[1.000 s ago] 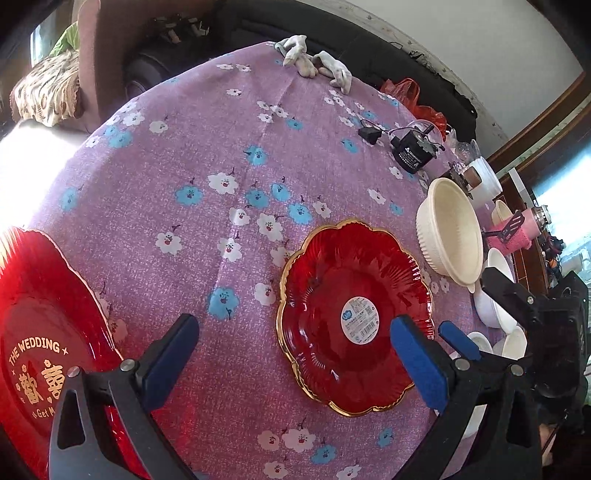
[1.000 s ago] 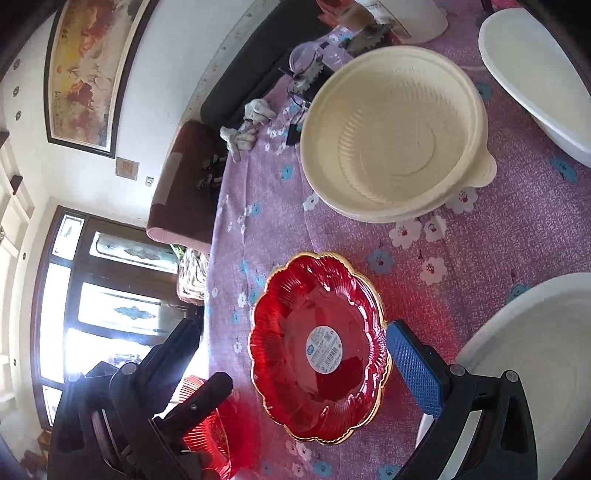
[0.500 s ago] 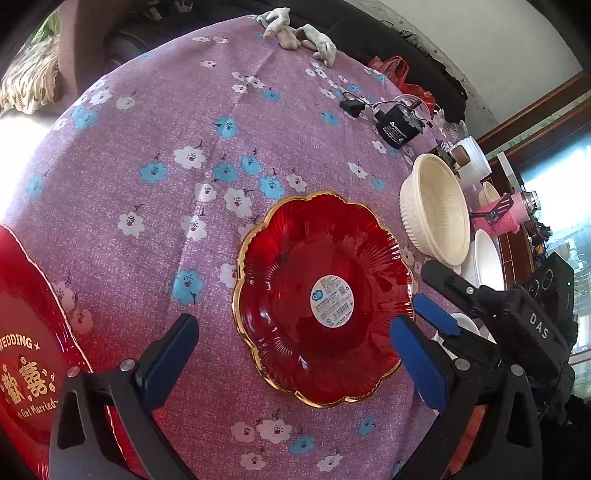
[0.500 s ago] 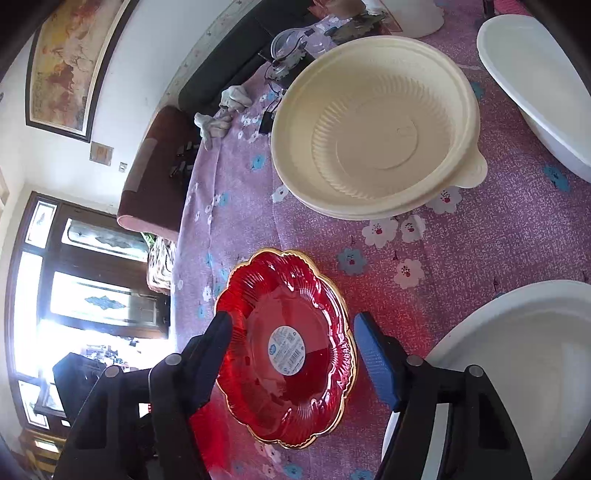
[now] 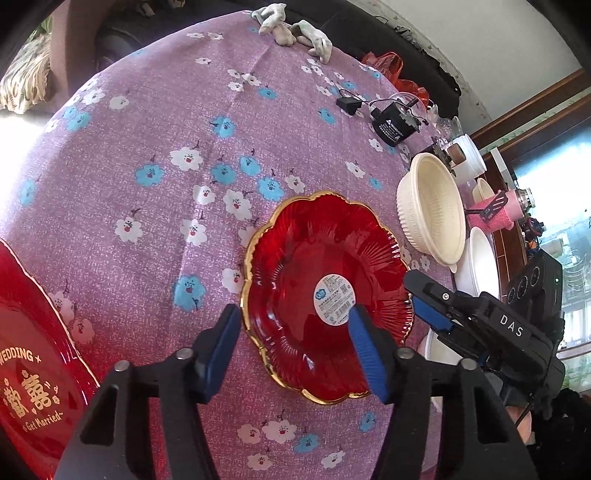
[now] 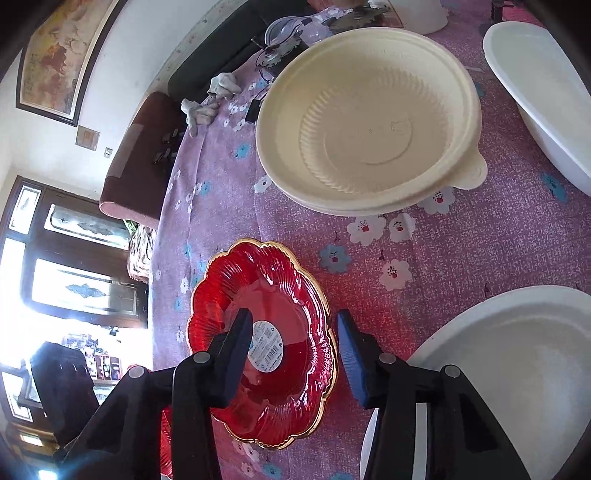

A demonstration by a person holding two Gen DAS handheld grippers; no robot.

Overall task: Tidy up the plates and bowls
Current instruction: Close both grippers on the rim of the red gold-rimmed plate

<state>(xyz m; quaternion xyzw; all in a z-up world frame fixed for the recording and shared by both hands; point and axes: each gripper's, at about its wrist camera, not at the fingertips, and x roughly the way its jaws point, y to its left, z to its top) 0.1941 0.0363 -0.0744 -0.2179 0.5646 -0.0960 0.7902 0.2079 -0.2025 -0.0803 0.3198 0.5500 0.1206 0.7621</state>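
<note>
Both my grippers have just been closing on the red scalloped plate [image 5: 325, 295]: left gripper [image 5: 295, 350] straddles its 8 o'clock rim, right gripper [image 6: 291, 354] its 4 o'clock rim, pads probably not pinching yet. Cream bowl [image 6: 369, 118] and white bowls [image 6: 498, 369] still unsorted.

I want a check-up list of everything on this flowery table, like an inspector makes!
Surface: round table under a purple flowered cloth.
Job's things: scalloped red glass plate with gold rim, ribbed cream bowl, white bowls, red wedding tray.
Clutter: pair of grey gloves, pink cup.
Grippers: left tongs and right tongs each straddle the red plate's rim from opposite sides; both have just been closing, pads not clearly pressing yet.
Cables: black power adapter with its cord.
Surroundings: framed painting, dark sofa.
</note>
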